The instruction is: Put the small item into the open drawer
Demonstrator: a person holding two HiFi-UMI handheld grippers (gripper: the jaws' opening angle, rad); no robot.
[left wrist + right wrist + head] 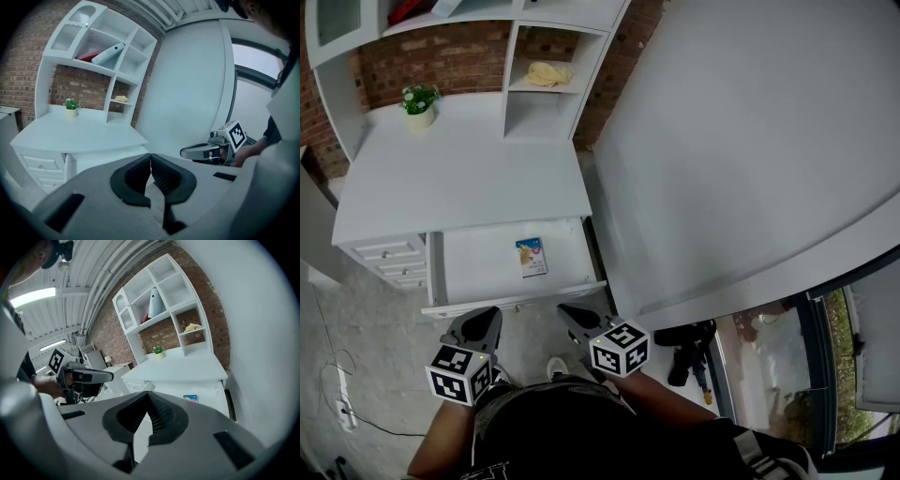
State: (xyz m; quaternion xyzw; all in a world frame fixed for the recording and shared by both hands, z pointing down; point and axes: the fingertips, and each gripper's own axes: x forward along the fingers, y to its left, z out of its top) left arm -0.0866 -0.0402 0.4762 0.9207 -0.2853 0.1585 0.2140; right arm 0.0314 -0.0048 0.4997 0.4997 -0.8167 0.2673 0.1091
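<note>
A small flat item (532, 256) with a blue and pink cover lies inside the open white drawer (478, 265) under the desk top; it also shows as a small colourful card (190, 398) in the right gripper view. My left gripper (487, 319) is held in front of the drawer's front edge, jaws shut with nothing between them. My right gripper (568, 312) is beside it, just right of the drawer front, also shut and empty. Each gripper shows in the other's view, the right gripper (184, 153) and the left gripper (108, 376).
A white desk (459, 178) with a shelf unit (546, 66) stands against a brick wall. A small potted plant (419, 101) sits on it, a yellow cloth (547, 73) in a cubby. Small closed drawers (389, 258) are left. A large white curved surface (741, 159) fills the right.
</note>
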